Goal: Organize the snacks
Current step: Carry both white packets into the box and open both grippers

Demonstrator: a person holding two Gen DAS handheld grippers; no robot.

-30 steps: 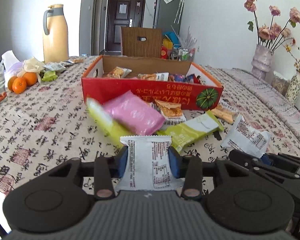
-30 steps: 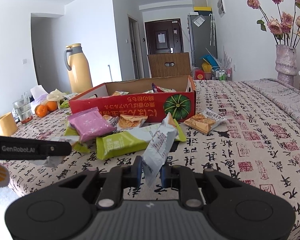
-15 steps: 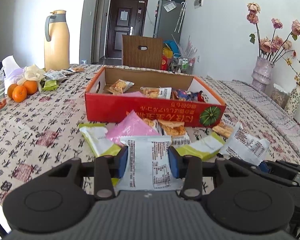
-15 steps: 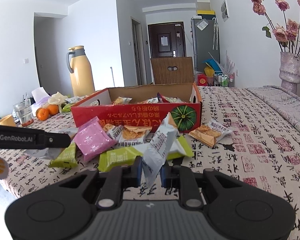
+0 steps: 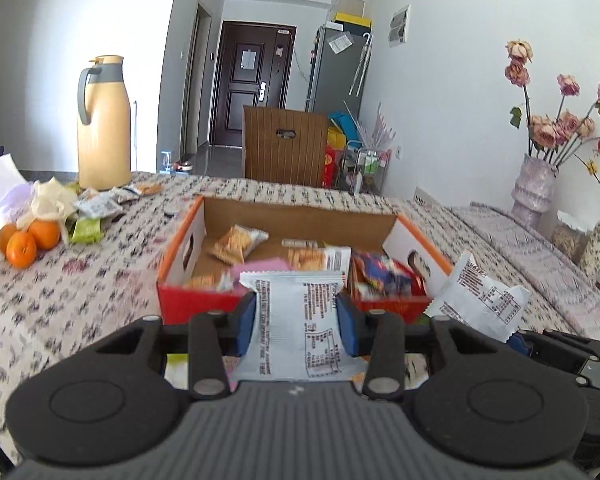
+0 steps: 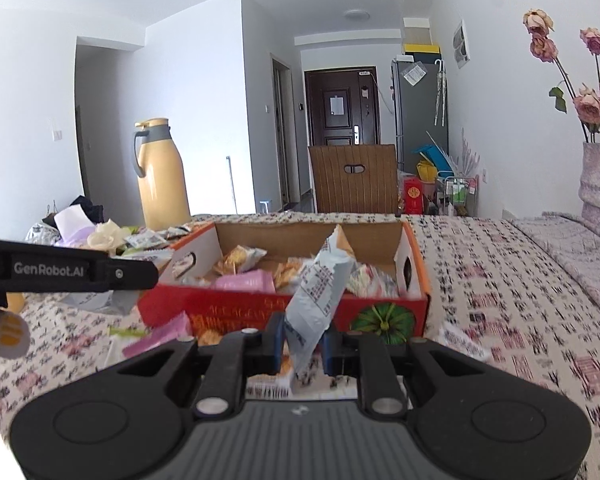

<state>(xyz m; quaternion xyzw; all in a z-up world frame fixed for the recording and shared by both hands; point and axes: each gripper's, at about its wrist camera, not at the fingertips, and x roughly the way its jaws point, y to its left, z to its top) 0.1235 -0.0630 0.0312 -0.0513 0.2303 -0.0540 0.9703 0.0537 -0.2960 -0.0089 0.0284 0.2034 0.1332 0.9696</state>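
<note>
we hold a white packet [image 5: 300, 320] in the left gripper [image 5: 298, 320], its blue pads [image 5: 247, 326] pressing the packet's two side edges so it lies flat and wide between them, printed side up. it hangs in front of the near wall of the red box [image 5: 196, 304], above the tabletop [image 5: 72, 300].

the right gripper [image 6: 302, 344] has its jaws closed tight on a second white packet [image 6: 320, 288], pinched at its lower part; this one stands up and leans to the right, its top reaching over the box's [image 6: 380, 312] near wall. in the left view the same packet [image 5: 476, 300] shows at the right, just beside the box's right end, with the right gripper [image 5: 516, 340] below it.

the box is open at the top and holds several snacks: orange cracker packs [image 5: 236, 244], a pink pack [image 6: 244, 282], a dark blue and red wrapper [image 5: 380, 272]. more snacks lie on the tabletop in front of the box, partly hidden behind the grippers; we cannot tell how many.

at the left of the tabletop are oranges [image 5: 24, 240], a few loose packets [image 5: 100, 204] and a tan thermos [image 5: 102, 120]. a vase of dried roses [image 5: 536, 184] stands at the far right, and a brown chair [image 6: 354, 184] behind the box.

in the right view the left gripper [image 6: 68, 270] reaches in from the left edge, with its packet [image 6: 96, 300] seen below it.
</note>
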